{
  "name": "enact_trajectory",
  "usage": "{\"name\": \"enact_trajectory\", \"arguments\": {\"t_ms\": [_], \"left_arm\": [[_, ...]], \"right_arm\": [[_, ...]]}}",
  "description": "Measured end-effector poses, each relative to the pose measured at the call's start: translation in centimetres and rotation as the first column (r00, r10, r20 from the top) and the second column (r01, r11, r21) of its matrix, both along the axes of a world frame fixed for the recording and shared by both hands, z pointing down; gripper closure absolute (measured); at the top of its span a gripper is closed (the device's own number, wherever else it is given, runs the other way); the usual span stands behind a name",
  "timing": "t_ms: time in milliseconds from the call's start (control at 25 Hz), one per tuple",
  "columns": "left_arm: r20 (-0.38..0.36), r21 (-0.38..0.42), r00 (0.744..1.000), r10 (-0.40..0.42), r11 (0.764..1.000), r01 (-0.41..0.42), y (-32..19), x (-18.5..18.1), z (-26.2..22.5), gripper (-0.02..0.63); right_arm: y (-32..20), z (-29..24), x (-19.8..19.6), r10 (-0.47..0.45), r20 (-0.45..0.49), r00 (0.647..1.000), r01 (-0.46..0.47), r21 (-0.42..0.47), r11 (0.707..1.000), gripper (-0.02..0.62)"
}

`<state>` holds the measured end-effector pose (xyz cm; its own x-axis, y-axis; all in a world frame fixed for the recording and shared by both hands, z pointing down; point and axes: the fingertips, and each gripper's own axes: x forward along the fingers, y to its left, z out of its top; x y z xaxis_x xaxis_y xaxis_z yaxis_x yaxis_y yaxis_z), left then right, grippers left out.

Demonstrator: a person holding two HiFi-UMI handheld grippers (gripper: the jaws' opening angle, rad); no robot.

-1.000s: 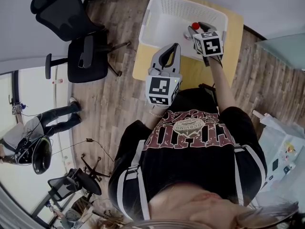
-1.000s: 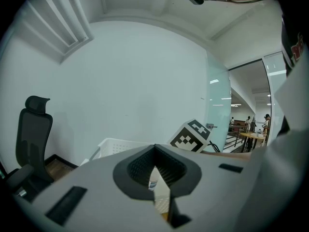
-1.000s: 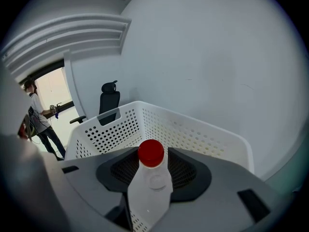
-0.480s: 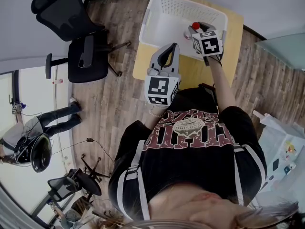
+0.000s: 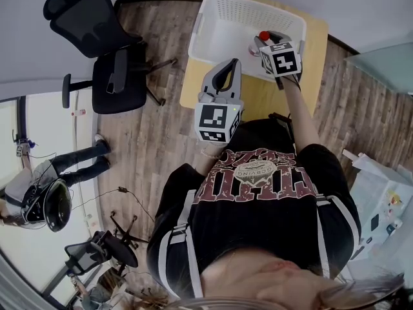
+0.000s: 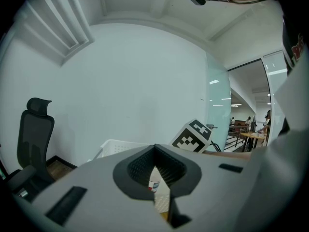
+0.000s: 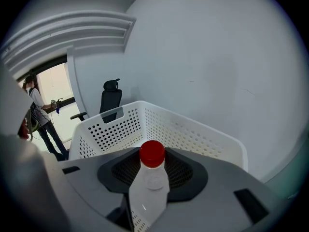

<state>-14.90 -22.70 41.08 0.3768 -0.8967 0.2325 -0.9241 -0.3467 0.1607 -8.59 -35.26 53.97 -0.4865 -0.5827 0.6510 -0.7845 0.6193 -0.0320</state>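
Observation:
A white bottle with a red cap [image 7: 152,180] stands upright between my right gripper's [image 7: 152,187] jaws, which are shut on it. In the head view the right gripper [image 5: 261,41] holds the bottle [image 5: 264,35] over the near right part of a white perforated basket [image 5: 213,5]. My left gripper [image 5: 226,68] hovers above the near left of the yellow table [image 5: 271,99], short of the basket, shut with nothing in it. In the left gripper view only a thin slit shows between the jaws of the left gripper [image 6: 155,177], and through it the distant bottle [image 6: 153,183].
The basket [image 7: 193,129] sits on the table against a pale wall. A black office chair [image 5: 103,50] stands on the wood floor to the left. Another person [image 5: 58,166] stands farther left. The right gripper's marker cube [image 6: 193,137] shows in the left gripper view.
My left gripper has drifted slightly to the left. The right gripper stays almost still with the bottle in it.

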Motion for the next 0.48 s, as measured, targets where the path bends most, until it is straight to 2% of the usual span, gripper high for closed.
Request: {"name": "enact_trajectory", "arguments": {"t_ms": [480], "left_arm": [[-0.007, 0.010, 0.999, 0.034, 0.999, -0.034, 0.6, 1.4, -0.6, 0.560]], "right_arm": [[0.9, -3.1, 0.2, -0.014, 0.053, 0.998, 0.011, 0.054, 0.998, 0.430]]}}
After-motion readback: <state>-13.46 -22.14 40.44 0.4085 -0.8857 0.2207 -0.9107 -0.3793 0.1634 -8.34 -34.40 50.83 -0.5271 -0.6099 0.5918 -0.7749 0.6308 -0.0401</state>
